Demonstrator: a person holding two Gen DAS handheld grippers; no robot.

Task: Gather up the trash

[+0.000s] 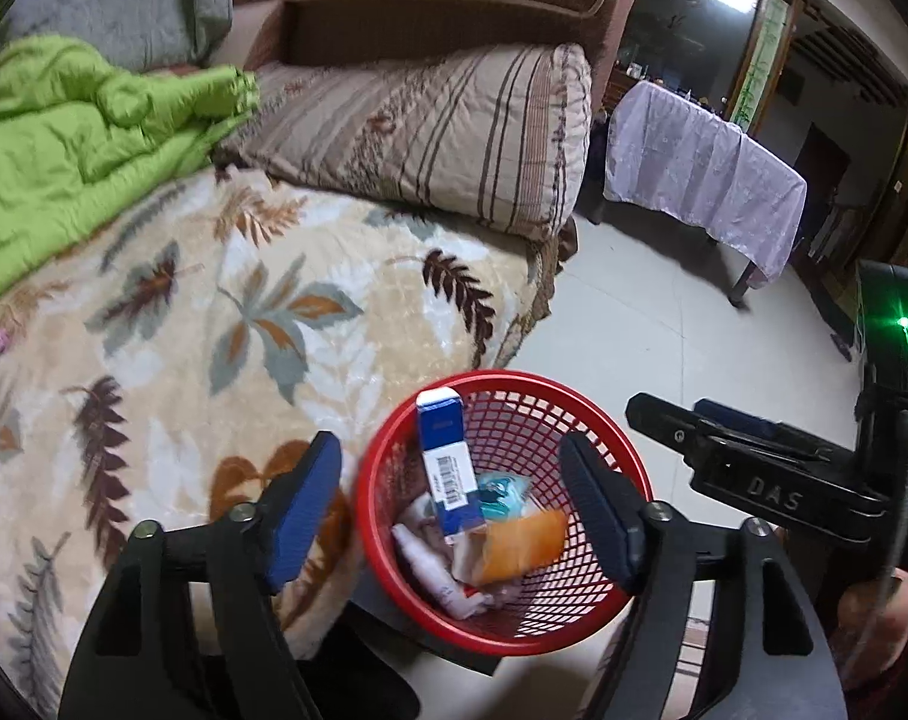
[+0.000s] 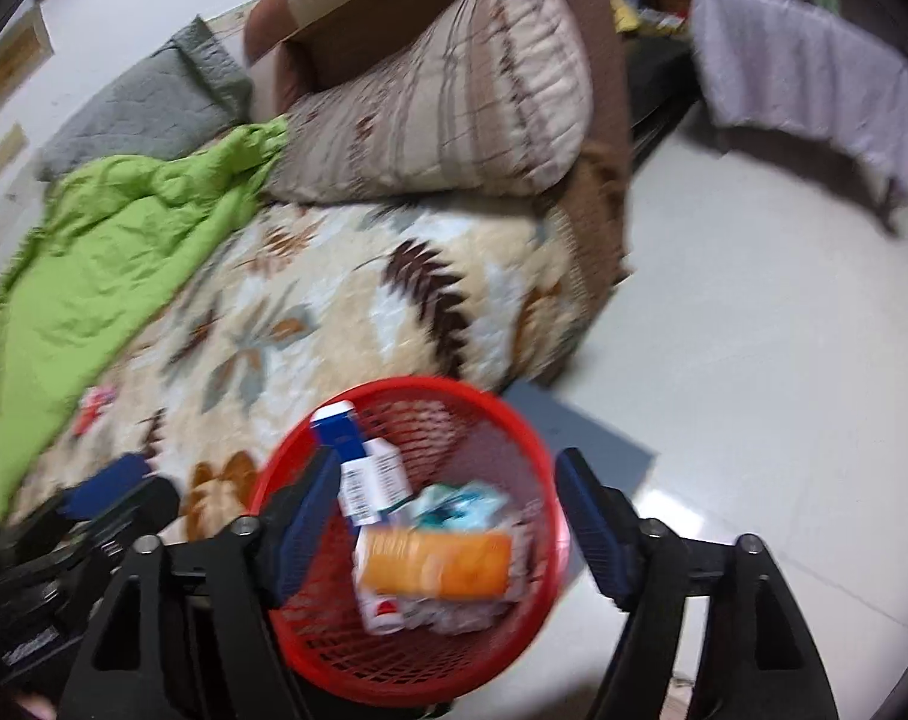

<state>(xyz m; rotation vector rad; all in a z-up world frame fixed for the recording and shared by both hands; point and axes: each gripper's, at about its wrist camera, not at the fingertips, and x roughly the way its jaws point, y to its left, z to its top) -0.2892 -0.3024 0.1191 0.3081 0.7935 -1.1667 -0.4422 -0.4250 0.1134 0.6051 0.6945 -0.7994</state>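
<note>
A red mesh basket (image 1: 625,483) stands on the floor against the bed's side. Inside lie a blue-and-white box (image 1: 445,462), a blurred orange packet (image 1: 520,543), a teal wrapper (image 1: 502,495) and a white tube (image 1: 424,564). My left gripper (image 1: 448,444) hovers open above the basket, its pads touching nothing. My right gripper (image 2: 448,459) is open too, over the same basket (image 2: 532,444), above the box (image 2: 346,432) and the orange packet (image 2: 436,561). Each gripper shows in the other's view: right gripper (image 1: 673,411), left gripper (image 2: 118,483). A small red wrapper (image 2: 97,405) lies on the bed.
The bed has a leaf-patterned blanket (image 1: 244,312), a green quilt (image 1: 76,144), a striped pillow (image 1: 442,132) and a grey pillow (image 1: 130,0). A table under a lilac cloth (image 1: 706,168) stands across the pale tiled floor (image 1: 646,312). A grey-blue mat (image 2: 592,438) lies under the basket.
</note>
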